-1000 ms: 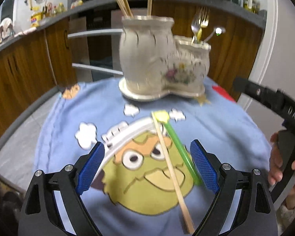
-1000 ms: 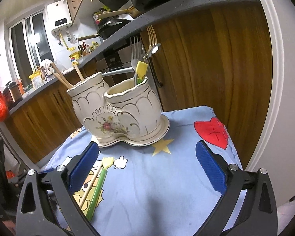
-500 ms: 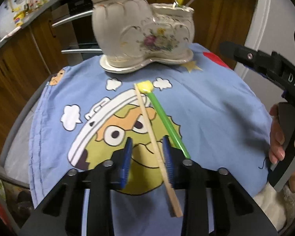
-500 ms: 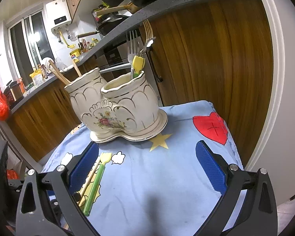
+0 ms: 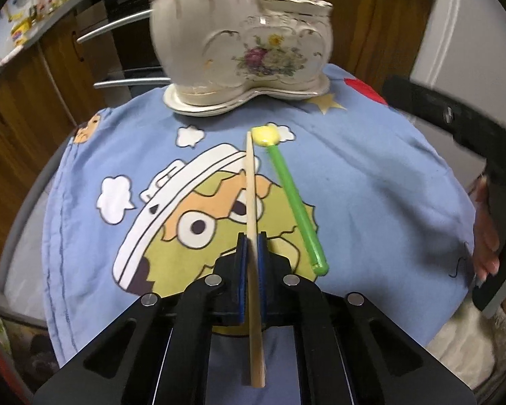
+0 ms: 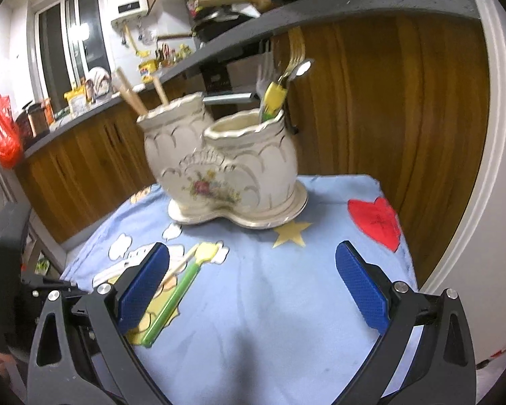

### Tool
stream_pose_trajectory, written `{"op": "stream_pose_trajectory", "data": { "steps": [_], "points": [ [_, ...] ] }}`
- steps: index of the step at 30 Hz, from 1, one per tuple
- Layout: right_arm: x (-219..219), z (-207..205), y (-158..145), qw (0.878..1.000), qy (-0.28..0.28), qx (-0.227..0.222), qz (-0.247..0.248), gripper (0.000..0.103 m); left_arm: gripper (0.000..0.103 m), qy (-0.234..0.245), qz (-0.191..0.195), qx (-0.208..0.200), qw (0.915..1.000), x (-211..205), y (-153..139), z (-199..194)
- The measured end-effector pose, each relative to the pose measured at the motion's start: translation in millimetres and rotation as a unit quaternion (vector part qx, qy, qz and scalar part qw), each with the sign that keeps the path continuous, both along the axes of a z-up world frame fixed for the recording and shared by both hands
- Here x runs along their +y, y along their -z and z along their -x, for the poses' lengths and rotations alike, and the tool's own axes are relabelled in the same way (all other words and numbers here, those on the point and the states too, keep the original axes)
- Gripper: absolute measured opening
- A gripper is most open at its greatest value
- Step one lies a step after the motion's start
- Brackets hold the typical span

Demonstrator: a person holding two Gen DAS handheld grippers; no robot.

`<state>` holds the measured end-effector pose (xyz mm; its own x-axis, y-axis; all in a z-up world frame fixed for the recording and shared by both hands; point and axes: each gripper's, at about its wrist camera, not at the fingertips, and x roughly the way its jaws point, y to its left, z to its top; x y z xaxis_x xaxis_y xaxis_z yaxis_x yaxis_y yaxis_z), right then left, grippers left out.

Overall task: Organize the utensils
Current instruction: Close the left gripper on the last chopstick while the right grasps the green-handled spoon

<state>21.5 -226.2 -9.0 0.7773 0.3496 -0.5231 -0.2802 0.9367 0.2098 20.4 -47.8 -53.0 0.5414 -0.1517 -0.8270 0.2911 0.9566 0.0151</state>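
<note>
A single wooden chopstick (image 5: 251,189) lies on the blue cartoon cloth (image 5: 371,182), and my left gripper (image 5: 252,239) is shut on its middle, blue pads pressing both sides. Just to its right lies a green-handled spoon with a yellow bowl (image 5: 295,199), also seen as a green spoon (image 6: 178,295) from the right. The cream two-pot ceramic holder (image 5: 243,47) stands at the far side of the cloth, chopsticks in one pot, forks and a spoon in the other. My right gripper (image 6: 253,287) hovers open over bare cloth, in front of the holder (image 6: 219,168).
Wooden cabinets (image 6: 371,101) and a grey counter edge (image 6: 354,0) stand behind the small round table. A white door frame (image 6: 489,135) runs down the right. A hand (image 5: 489,233) holds the other gripper at the right edge of the left wrist view.
My left gripper went from wide open to shut on the chopstick, dropping closer to the cloth. The right gripper tilted slightly and stayed open.
</note>
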Motion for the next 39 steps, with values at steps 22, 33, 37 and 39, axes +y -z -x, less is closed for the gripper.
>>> {"op": "stream_pose_trajectory", "data": {
  "steps": [22, 33, 37, 39],
  "points": [
    [118.5, -21.0, 36.6, 0.976, -0.055, 0.152, 0.144, 0.014, 0.006, -0.016, 0.065, -0.073, 0.9951, 66.1, -30.1, 30.9],
    [85.7, 4.9, 23.6, 0.962, -0.118, 0.148, 0.196, 0.009, 0.006, -0.007, 0.075, -0.076, 0.9943, 69.7, -30.0, 35.7],
    [67.4, 19.4, 8.7, 0.972, -0.110, 0.118, 0.173, 0.009, 0.006, 0.000, 0.078, -0.083, 0.9935, 65.7, -33.9, 38.3],
    [60.4, 26.1, 0.3, 0.979, -0.111, 0.098, 0.142, 0.009, 0.006, 0.005, 0.077, -0.088, 0.9931, 62.2, -36.8, 40.2]
  ]
}}
